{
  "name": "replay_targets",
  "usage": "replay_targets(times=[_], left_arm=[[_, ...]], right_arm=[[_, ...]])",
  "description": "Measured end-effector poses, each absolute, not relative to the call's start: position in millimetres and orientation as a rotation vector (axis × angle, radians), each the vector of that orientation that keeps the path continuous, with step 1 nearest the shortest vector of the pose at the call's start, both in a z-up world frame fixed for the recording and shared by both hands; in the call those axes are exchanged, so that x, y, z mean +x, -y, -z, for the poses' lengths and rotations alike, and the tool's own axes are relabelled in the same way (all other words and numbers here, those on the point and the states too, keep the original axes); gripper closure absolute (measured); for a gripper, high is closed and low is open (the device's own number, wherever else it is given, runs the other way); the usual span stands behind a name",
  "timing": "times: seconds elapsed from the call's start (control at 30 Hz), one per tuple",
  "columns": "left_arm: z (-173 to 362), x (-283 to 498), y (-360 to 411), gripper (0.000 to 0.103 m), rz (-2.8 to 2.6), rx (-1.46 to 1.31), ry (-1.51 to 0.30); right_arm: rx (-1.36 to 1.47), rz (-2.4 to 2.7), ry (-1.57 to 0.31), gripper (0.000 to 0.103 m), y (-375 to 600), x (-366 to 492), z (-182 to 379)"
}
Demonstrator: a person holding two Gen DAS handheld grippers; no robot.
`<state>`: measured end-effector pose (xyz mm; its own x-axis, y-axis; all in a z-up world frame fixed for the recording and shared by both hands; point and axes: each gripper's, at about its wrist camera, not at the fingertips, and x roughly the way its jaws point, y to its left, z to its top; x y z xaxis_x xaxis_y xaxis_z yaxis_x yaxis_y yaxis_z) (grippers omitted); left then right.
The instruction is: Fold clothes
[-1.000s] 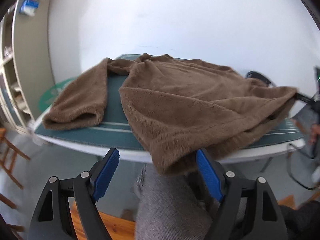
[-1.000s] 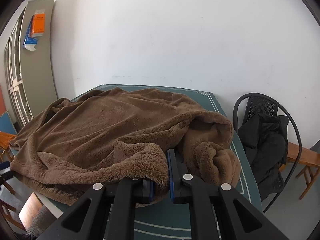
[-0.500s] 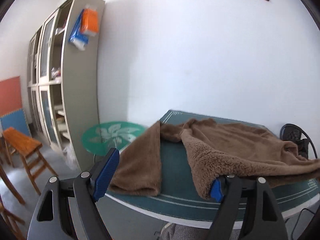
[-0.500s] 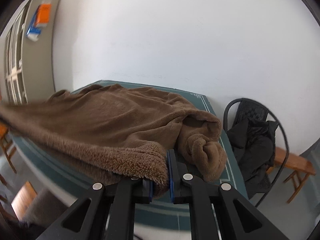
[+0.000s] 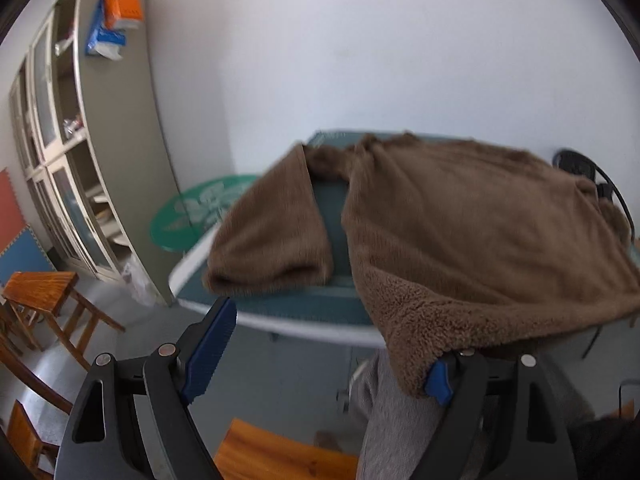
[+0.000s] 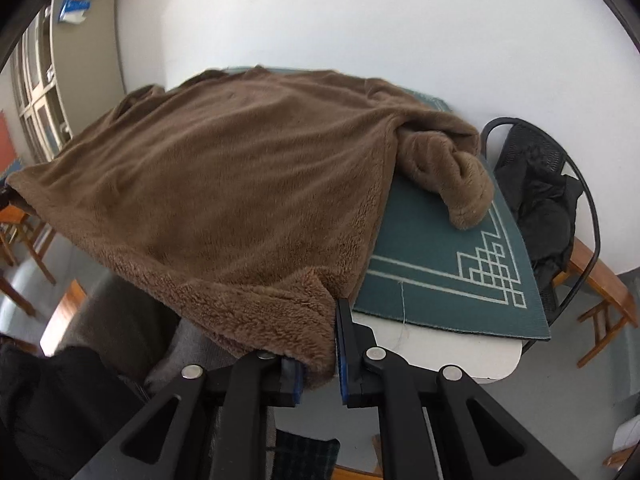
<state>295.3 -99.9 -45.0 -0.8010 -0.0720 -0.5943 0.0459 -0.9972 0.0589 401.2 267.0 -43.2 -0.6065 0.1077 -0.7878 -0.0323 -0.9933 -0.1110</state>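
Observation:
A brown fleece sweater lies over a table with a green mat. One sleeve lies flat at the left; the other is bunched at the right. My left gripper is open, jaws wide apart, and the sweater's hem corner drapes over its right fingertip. My right gripper is shut on the other hem corner of the sweater, off the table's front edge. The hem is stretched between the two grippers.
A tall cabinet and a round green glass table stand to the left, with wooden stools on the floor. A black chair with dark clothing stands right of the table. The person's grey-trousered leg is below.
Both grippers pulled the hem toward the front edge and the sweater body spread flatter over the table. The right sleeve now lies apart from the body. The left gripper stayed open.

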Motion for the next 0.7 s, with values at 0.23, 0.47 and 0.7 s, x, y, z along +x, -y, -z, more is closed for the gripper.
replay_targets(times=[0.23,0.47,0.7], left_arm=[[60,308,89,0.017,2.954,1.074,0.260],[57,315,96,0.017,3.001,1.144,0.296],[38,318,108,0.017,3.046,1.146,0.188]], right_arm=[[-1.463,-2.864,0.239,0.076,-275,403,37],[-1.408,-2.941,0.145,0.031,-299,415,19],[-1.236,-3.171,0.003,0.031,-285,380,-14]])
